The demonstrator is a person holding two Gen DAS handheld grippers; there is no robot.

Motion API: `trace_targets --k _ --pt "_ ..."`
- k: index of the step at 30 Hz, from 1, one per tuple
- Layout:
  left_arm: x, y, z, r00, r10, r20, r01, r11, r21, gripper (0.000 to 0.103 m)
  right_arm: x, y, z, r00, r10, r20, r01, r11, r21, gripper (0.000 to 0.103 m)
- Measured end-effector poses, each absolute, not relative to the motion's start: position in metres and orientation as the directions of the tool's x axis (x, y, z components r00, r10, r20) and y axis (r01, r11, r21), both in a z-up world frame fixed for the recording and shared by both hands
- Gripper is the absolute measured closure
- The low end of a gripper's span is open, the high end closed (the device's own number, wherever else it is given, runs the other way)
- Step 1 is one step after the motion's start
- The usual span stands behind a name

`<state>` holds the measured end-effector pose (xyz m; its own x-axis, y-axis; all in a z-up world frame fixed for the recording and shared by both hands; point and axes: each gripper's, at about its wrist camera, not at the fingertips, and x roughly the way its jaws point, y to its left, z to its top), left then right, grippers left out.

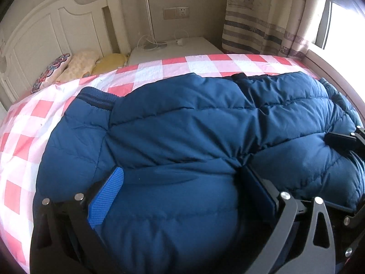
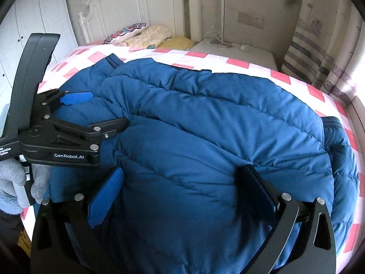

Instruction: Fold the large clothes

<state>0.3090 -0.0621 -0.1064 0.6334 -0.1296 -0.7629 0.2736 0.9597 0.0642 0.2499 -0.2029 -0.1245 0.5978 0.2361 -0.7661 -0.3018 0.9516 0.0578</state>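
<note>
Left gripper [image 1: 180, 178]: jaws spread wide, a thick bulge of the blue puffer jacket [image 1: 205, 123] pushed up between the two fingers, fabric touching both pads, bunching into creases at the right-hand finger. Can't tell if it's actually pinching or just pressed into the padding. Seen from the right wrist camera, the left gripper [image 2: 107, 111] comes in from the left side, upper blue pad lying on the jacket surface, lower black finger dug into a fold, a grey-gloved hand [image 2: 13, 182] on its handle.

Right gripper [image 2: 182, 180]: same story, jaws wide apart, jacket [image 2: 205, 118] filling the gap and touching both pads. Grip unclear.

Jacket lies across the bed, quilted, bulky, already doubled over on itself; ribbed cuff or hem [image 1: 98, 98] at the far left end. Under it a pink-and-white checked sheet [image 1: 173, 66].

Farther out: pillows [image 1: 75, 66] against a white headboard [image 1: 52, 29], white nightstand [image 1: 182, 45] with cables on it, wall socket [image 1: 175, 12], striped curtain [image 1: 267, 16] beside a bright window [image 1: 344, 27].
</note>
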Motion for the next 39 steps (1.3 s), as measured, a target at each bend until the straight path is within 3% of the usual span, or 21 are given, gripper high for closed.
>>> trace_targets --k 7,11,14,17,22,23,25,36,39 --pt "0.307 -0.059 -0.106 0.625 -0.13 -0.769 0.276 0.959 0.062 0.002 0.253 -0.205 -0.123 0.592 0.243 -0.769 -0.306 0.95 0.064 0.004" --pt "0.322 -0.054 -0.089 0.532 -0.182 -0.827 0.314 0.95 -0.007 0.002 0.26 -0.205 -0.112 0.532 0.243 -0.811 -0.32 0.945 0.073 0.005" --pt "0.332 -0.049 -0.053 0.582 -0.211 -0.785 0.31 0.95 -0.025 0.002 0.268 -0.211 -0.08 0.603 0.198 -0.773 -0.296 0.955 0.013 0.005" --pt "0.353 -0.049 -0.031 0.64 -0.198 -0.742 0.282 0.959 -0.014 0.002 0.29 -0.222 -0.058 0.653 0.224 -0.724 -0.264 0.963 0.06 0.005" --pt "0.406 -0.05 -0.09 0.567 -0.131 -0.813 0.252 0.968 0.019 0.002 0.343 -0.221 -0.116 0.53 0.175 -0.83 -0.245 0.968 0.048 0.004" --pt "0.414 -0.042 -0.106 0.524 -0.199 -0.828 0.247 0.966 -0.076 0.002 0.348 -0.226 -0.121 0.53 0.217 -0.82 -0.234 0.967 0.105 0.004" --pt "0.417 -0.031 -0.101 0.543 -0.229 -0.808 0.221 0.967 -0.126 0.002 0.35 -0.228 -0.122 0.532 0.225 -0.816 -0.222 0.967 0.121 0.004" --pt "0.416 -0.035 -0.101 0.548 -0.201 -0.812 0.225 0.97 -0.089 0.002 0.349 -0.238 -0.115 0.53 0.283 -0.799 -0.209 0.957 0.201 0.005" --pt "0.409 -0.035 -0.081 0.585 -0.16 -0.795 0.235 0.972 -0.023 0.002 0.349 -0.243 -0.093 0.571 0.28 -0.772 -0.193 0.959 0.205 0.005"
